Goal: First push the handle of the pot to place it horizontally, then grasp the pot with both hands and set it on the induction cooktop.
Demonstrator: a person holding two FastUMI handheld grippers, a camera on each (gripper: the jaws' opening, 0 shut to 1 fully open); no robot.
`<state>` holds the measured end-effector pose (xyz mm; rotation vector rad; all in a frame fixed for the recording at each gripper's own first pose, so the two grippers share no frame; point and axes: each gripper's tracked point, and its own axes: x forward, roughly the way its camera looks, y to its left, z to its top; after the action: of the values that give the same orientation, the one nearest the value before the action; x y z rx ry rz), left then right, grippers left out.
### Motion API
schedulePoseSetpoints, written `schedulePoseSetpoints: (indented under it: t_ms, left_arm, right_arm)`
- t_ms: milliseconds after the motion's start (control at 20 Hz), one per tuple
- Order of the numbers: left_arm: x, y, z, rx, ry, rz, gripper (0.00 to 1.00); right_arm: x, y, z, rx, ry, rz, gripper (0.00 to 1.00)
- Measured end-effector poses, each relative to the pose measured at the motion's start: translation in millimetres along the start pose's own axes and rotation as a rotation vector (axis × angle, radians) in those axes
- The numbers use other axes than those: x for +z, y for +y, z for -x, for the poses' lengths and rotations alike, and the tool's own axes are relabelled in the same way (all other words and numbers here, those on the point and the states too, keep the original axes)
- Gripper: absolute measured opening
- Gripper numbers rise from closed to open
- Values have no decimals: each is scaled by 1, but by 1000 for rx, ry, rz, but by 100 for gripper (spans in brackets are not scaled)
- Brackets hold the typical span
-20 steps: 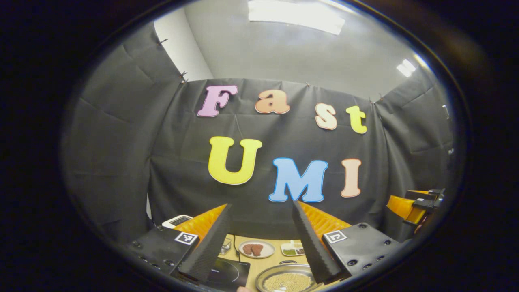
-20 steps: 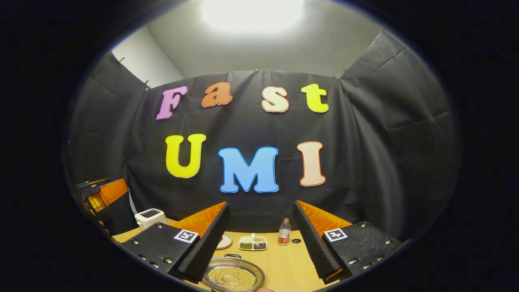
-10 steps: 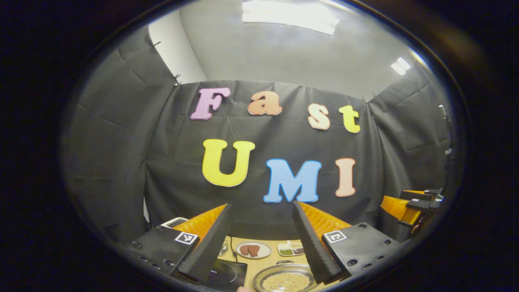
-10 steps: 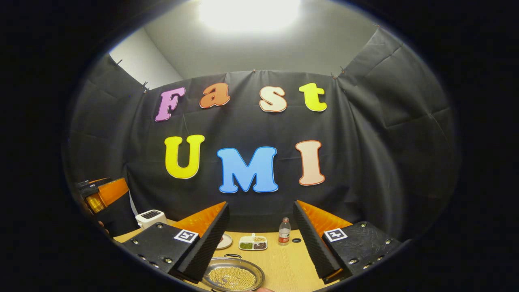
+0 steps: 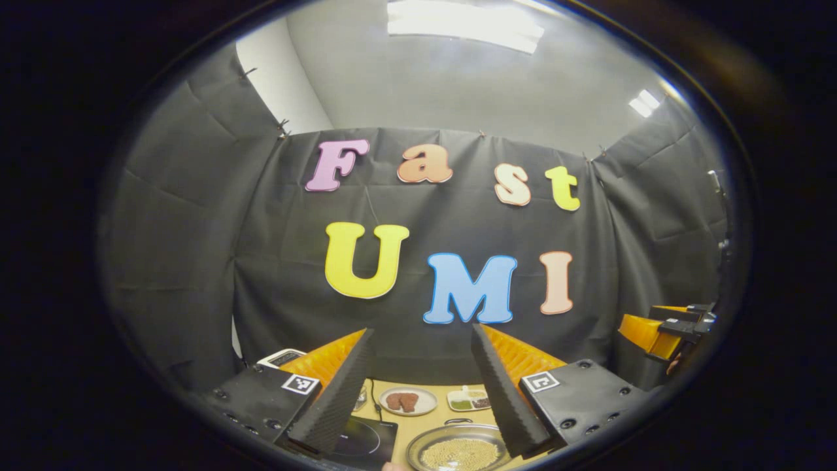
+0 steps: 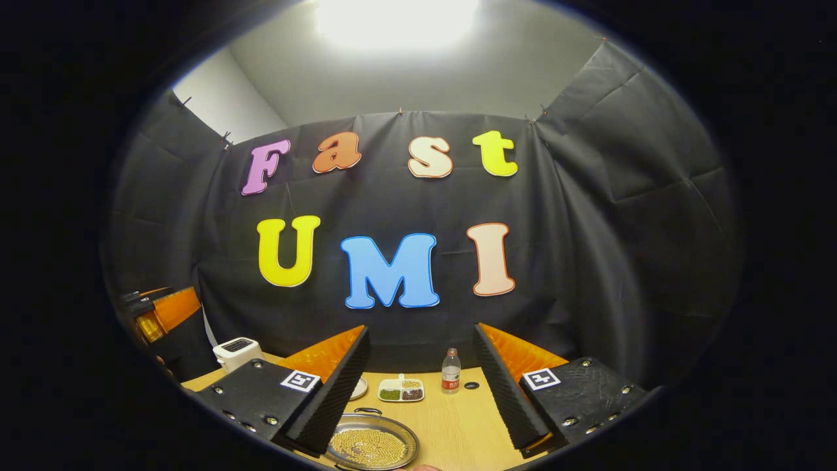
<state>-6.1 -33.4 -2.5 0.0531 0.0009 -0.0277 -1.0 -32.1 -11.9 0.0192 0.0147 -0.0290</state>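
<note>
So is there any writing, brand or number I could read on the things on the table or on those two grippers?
No words can be read here.
Bottle, label: too small to read.
White appliance, dark top panel: too blurred.
Induction cooktop, faint white print: too small.
Left gripper and right gripper: square black-and-white code tags, patterns and not words.

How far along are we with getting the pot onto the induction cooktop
Nothing looks done yet. The pot of yellow beans sits on the wooden table, beside the induction cooktop, not on it. Both the left gripper and right gripper hang open above the table, holding nothing. Pushing the handle, grasping and placing all remain.
</note>
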Motion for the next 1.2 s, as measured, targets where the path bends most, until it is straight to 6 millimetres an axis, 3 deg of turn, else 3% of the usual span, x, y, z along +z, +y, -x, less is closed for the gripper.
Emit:
schedulePoseSetpoints:
  t_ms: [100,600,750,1200]
  left_arm:
    - [-4,0,0,-6,9,-8,95]
    - [-42,-18,-1,-53,93,-12,99]
    - [-56,-21,-1,-59,128,-17,95]
    - [-103,-25,-3,-74,242,-19,99]
  right_arm:
    - [-2,-2,1,-5,4,-2,97]
    - [-38,0,-2,17,97,13,97]
    - [-53,-1,-3,23,133,13,97]
    - [-105,1,-3,48,279,4,98]
